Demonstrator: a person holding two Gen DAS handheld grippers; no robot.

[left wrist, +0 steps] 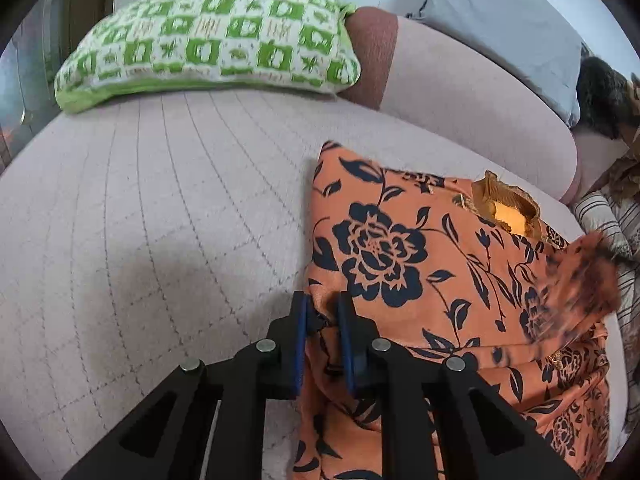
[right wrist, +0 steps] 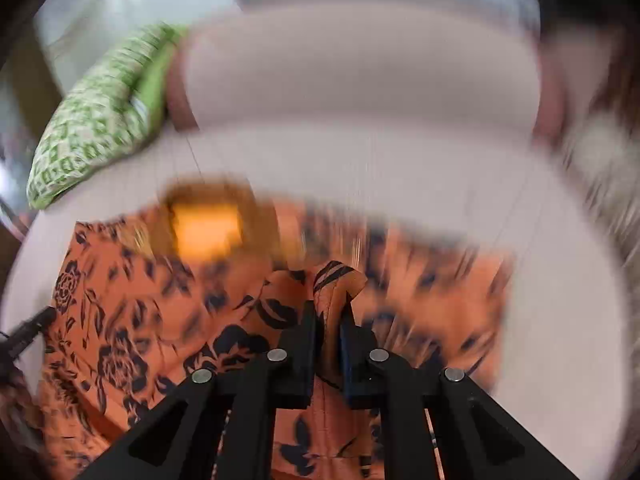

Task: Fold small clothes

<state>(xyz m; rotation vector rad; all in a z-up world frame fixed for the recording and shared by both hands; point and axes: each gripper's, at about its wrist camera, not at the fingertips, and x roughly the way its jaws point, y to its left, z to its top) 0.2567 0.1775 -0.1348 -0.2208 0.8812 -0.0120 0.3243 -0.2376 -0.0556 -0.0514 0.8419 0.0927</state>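
An orange garment with dark blue flowers (left wrist: 400,248) lies spread on a pale pink quilted sofa seat (left wrist: 160,200), its ribbed neckline (left wrist: 506,210) toward the backrest. My left gripper (left wrist: 323,304) is shut on a bunched fold at the garment's left edge. In the right wrist view, which is motion-blurred, my right gripper (right wrist: 330,312) is shut on a raised fold of the same garment (right wrist: 132,320), with cloth sticking up between the fingers. A blurred lifted flap (left wrist: 580,280) shows at the garment's right side in the left wrist view.
A green and white patterned pillow (left wrist: 208,36) rests at the back left of the seat. A grey pillow (left wrist: 500,28) leans on the pink backrest (left wrist: 460,92). Striped and brown cloths (left wrist: 600,220) are piled at the right edge.
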